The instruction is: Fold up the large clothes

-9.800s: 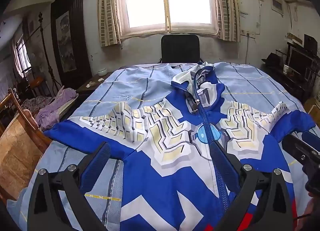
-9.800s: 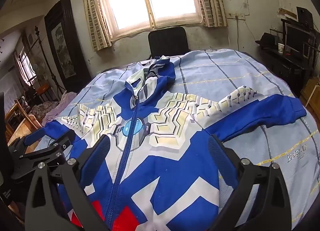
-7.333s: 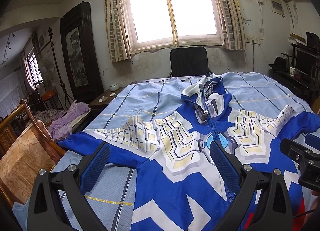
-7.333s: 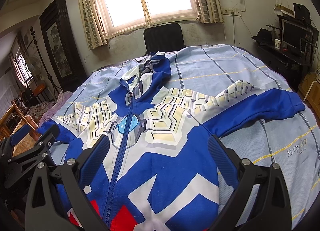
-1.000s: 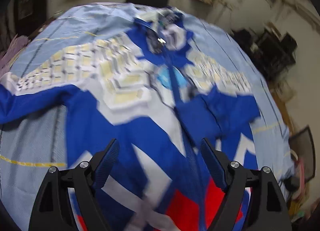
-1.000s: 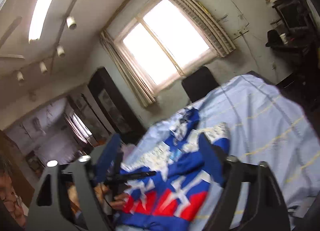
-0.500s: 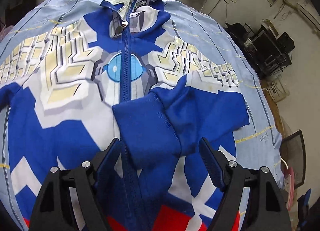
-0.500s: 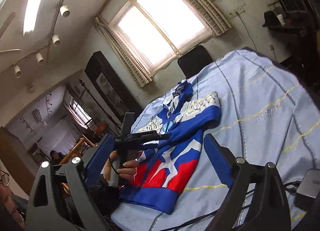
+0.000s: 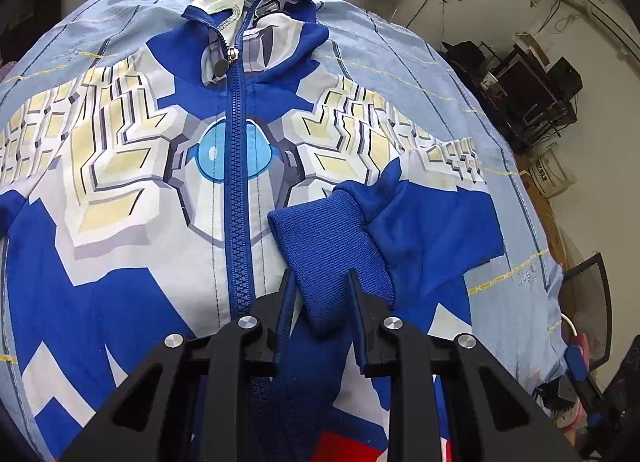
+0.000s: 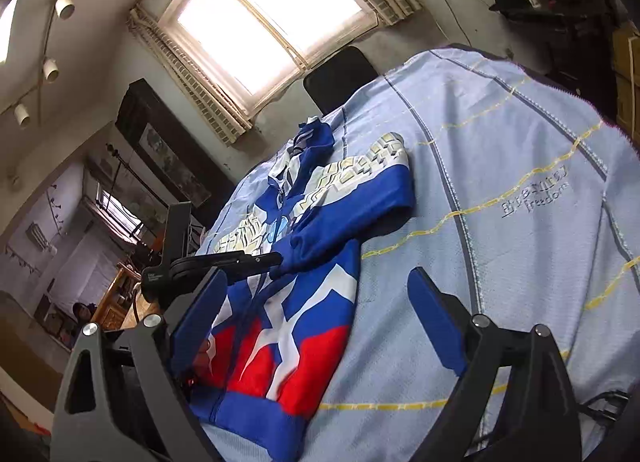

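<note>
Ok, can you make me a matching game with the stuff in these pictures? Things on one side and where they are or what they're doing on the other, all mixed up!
Things:
1. sleeve cuff
2. zipper
3. right gripper
4. hem band

Places or states:
A. open, holding nothing
B. along the jacket's bottom edge, below the red patches
C. folded across the jacket's front, between the left gripper's fingers
D. zipped shut, running down the jacket's middle

Pairs: 1-C, 2-D, 3-A, 4-B

Jacket (image 9: 132, 222) flat, front up, zipped; blue, white, red hem, pale armour print. One sleeve (image 9: 420, 222) folded across chest, ribbed cuff (image 9: 328, 246) beside zip (image 9: 239, 198).
</note>
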Demonstrator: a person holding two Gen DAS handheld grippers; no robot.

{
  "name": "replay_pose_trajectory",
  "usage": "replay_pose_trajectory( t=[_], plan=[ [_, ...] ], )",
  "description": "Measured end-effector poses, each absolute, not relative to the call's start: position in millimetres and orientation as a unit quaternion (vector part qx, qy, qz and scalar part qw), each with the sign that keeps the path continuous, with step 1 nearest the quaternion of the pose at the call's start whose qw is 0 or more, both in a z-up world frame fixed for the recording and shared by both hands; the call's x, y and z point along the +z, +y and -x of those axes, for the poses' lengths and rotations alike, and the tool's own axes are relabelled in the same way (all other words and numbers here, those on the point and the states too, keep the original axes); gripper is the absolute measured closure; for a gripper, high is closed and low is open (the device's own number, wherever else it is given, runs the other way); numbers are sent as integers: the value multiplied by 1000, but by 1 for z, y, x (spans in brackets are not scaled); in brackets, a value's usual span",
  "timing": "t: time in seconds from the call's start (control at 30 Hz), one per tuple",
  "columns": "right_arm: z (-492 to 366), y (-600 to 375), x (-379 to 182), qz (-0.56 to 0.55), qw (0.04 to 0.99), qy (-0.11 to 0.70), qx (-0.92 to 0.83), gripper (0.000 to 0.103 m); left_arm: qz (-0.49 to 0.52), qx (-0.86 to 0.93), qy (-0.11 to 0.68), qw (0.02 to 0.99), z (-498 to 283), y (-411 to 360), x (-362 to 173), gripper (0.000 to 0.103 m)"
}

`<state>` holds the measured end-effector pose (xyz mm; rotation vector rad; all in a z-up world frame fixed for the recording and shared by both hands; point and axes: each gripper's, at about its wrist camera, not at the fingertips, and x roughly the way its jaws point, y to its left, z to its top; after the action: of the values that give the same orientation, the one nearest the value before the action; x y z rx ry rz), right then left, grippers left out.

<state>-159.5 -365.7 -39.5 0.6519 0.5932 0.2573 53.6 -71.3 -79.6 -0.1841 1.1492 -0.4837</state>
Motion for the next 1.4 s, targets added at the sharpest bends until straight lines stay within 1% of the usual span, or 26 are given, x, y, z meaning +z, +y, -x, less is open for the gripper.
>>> replay_pose_trajectory(
  t=[0.07,0.1,0.17,0.23,0.27,0.3,0.33,0.37,0.47,0.7,0.83,0.9,0.97,1.1,1.27,1.33,1.37,1.4],
  plan=[
    [154,-365,-43,-318,896,285,124,14,89,-224,541,806,-56,-71,-81,77],
    [152,-364,-45,-318,896,285,123,14,91,-222,544,804,-57,-72,-82,70],
    [148,-362,-49,-321,894,287,125,14,99,-226,548,800,-59,-73,-84,63],
    [143,-360,-54,-324,891,289,129,14,91,-227,546,801,-59,-78,-83,63],
    [142,-359,-56,-323,892,289,130,14,87,-226,544,804,-58,-79,-82,66],
    [141,-358,-58,-320,893,288,130,14,84,-225,539,807,-58,-80,-81,85],
    [140,-357,-60,-315,895,288,127,14,84,-226,536,809,-58,-80,-80,94],
    [139,-356,-62,-311,897,290,123,14,90,-230,535,808,-58,-78,-79,96],
    [136,-355,-67,-295,901,301,102,14,97,-230,510,823,-58,-68,-63,97],
    [134,-345,-71,-263,908,308,101,14,58,-198,439,875,-58,-28,-3,99],
    [135,-339,-70,-253,910,308,111,14,47,-155,415,895,-62,8,10,100],
    [133,-336,-71,-253,908,314,112,14,52,-134,411,900,-66,30,7,100],
    [130,-334,-72,-259,902,326,113,14,59,-111,414,902,-70,54,-3,103],
    [117,-323,-65,-270,882,362,134,14,77,-87,429,896,-77,93,-26,103],
    [93,-295,-37,-271,866,379,183,14,156,-158,474,852,-74,120,-55,102],
    [81,-280,-30,-259,867,381,190,14,175,-192,492,831,-72,115,-62,96],
    [76,-274,-28,-254,868,381,192,14,180,-204,499,823,-71,112,-64,83],
    [72,-267,-27,-252,868,381,195,14,181,-213,504,817,-70,105,-65,64]
  ],
)
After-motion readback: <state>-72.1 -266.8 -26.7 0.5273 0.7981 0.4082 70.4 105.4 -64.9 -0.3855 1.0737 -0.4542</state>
